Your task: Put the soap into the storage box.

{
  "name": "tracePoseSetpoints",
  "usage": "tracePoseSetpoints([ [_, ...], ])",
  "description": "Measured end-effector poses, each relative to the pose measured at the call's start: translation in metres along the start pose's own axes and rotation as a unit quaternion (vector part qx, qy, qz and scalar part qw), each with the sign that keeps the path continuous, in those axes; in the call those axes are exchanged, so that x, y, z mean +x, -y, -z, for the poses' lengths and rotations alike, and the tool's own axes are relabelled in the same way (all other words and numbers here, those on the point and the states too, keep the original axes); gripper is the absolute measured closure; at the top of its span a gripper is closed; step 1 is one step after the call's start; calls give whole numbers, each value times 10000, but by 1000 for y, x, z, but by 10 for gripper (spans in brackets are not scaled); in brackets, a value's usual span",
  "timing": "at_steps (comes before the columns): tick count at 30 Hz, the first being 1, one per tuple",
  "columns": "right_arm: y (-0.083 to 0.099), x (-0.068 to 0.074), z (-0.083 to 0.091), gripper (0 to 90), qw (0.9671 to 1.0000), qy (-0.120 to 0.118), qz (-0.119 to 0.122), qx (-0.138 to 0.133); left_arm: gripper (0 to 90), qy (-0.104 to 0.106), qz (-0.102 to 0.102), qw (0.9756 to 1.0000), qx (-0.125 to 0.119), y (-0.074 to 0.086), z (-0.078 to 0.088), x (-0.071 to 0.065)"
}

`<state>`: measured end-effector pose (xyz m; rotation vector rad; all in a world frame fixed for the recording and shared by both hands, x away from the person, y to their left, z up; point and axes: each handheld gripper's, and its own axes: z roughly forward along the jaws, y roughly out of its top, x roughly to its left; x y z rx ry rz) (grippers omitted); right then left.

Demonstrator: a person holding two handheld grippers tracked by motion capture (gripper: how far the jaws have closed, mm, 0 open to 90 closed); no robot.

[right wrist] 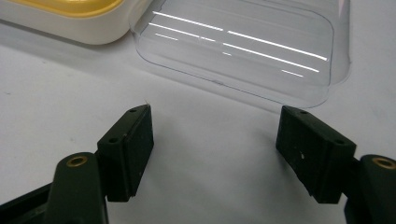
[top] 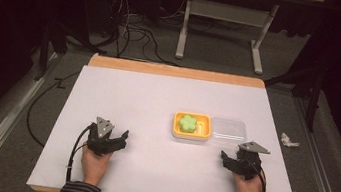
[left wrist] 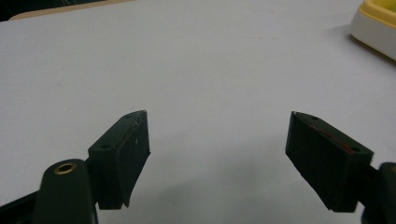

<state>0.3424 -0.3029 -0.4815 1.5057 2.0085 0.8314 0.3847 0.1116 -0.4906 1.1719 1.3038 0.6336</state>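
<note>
Both hands sit at the near edge of the tabletop (top: pixel 158 99), striped sleeves at the bottom of the high view. Left gripper (top: pixel 120 137) rests on the white sheet, well apart from the box; its fingers (left wrist: pixel 122 154) are spread wide with bare tabletop between them, nothing held. Right gripper (top: pixel 226 159) sits just below the clear lid (top: pixel 228 129); its fingers (right wrist: pixel 128 149) are released, gap between them free, pads not on anything. Lid lies flat just ahead of the right fingers, close but not touching. Yellow tray (top: pixel 177 130) is right of centre on the tabletop, its right side touching the clear lid's left edge. Green flower-shaped piece (top: pixel 187 123) lies inside the tray, toward its left half. Tray is uncovered. Crumpled white scrap (top: pixel 289 140) lies off the tabletop on the right, on the floor
</note>
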Motion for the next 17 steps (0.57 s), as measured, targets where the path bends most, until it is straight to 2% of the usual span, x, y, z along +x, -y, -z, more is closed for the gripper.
tracePoseSetpoints([
  [17,0,0,0,281,10000,18,18,0,219,20,0,10000,1,0,0,0],
])
